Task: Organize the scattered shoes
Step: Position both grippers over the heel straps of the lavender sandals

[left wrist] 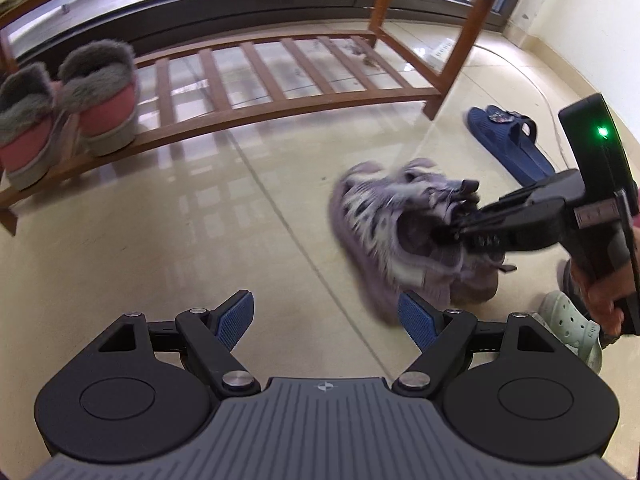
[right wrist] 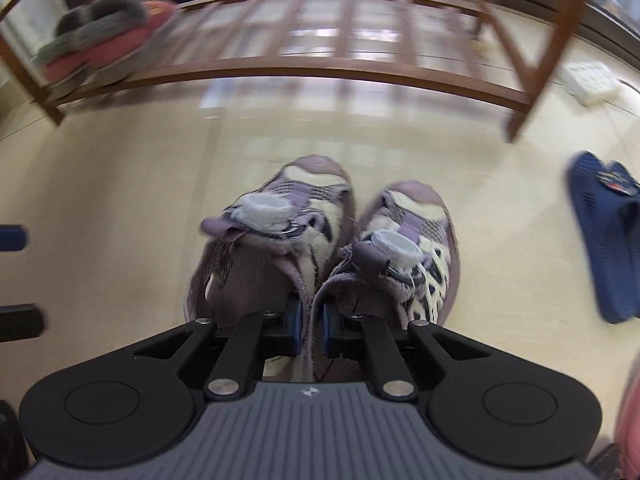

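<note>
Currently right gripper [right wrist: 311, 330] pressed together, blue pads pinching inner collars of both purple sneakers [right wrist: 320, 248], centre of right wrist view; pair side by side, toes toward rack. Left gripper [left wrist: 326, 316] spread wide, nothing between pads, bare tile floor [left wrist: 160, 240] beneath. Sneakers lilac mesh with cream and dark patches, blurred in left wrist view, centre right. Wooden slatted shoe rack [left wrist: 280, 76] across top; pink fur-lined boots [left wrist: 64, 108] on lower shelf, upper left. Blue slipper [left wrist: 512, 140] on floor, right of rack.
</note>
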Demonstrator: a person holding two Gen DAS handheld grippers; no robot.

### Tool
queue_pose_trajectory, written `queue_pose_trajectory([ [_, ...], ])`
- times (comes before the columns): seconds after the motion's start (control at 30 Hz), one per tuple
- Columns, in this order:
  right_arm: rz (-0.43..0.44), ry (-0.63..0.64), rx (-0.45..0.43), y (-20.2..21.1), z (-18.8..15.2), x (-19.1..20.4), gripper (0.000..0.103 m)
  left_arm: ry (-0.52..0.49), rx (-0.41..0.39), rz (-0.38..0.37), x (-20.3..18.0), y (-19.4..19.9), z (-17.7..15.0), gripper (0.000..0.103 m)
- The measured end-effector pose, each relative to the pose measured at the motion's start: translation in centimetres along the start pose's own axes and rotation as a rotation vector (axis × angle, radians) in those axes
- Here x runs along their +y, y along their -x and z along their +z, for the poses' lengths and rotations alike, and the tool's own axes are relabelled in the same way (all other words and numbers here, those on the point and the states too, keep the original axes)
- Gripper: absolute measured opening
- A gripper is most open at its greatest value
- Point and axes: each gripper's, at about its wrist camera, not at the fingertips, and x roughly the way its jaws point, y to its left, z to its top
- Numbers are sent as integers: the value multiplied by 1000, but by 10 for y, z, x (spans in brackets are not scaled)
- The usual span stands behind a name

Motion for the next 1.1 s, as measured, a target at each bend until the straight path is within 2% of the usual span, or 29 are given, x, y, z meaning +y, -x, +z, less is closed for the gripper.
queue_pose_trajectory([
  [0.17, 71, 71, 13, -4, 10, 56, 8, 34, 18, 20, 19, 3, -12, 81],
  [0.33, 100, 135, 21, -9, 19, 102, 7, 58, 24, 55, 40, 8, -24, 81],
  [0.6, 125, 154, 35, -11, 24, 138, 10, 103, 43, 61, 63, 11, -38, 81],
  [0.7, 127, 119, 41, -6, 24, 133, 21, 100, 44, 55, 65, 9, -41, 81],
  [0.73, 130, 99, 39, -3, 22, 130, 34, 93, 44, 53, 65, 9, -42, 81],
  [0.77, 133, 80, 37, 0, 21, 126, 42, 88, 43, 52, 65, 8, -42, 81],
  [0.83, 133, 43, 31, 6, 17, 119, 50, 82, 43, 46, 66, 7, -43, 81],
  [0.97, 116, -37, 8, 19, 7, 102, 57, 92, 45, 39, 68, 2, -42, 81],
  [1.1, 89, -101, -11, 26, -1, 91, 58, 124, 48, 40, 74, -8, -37, 81],
])
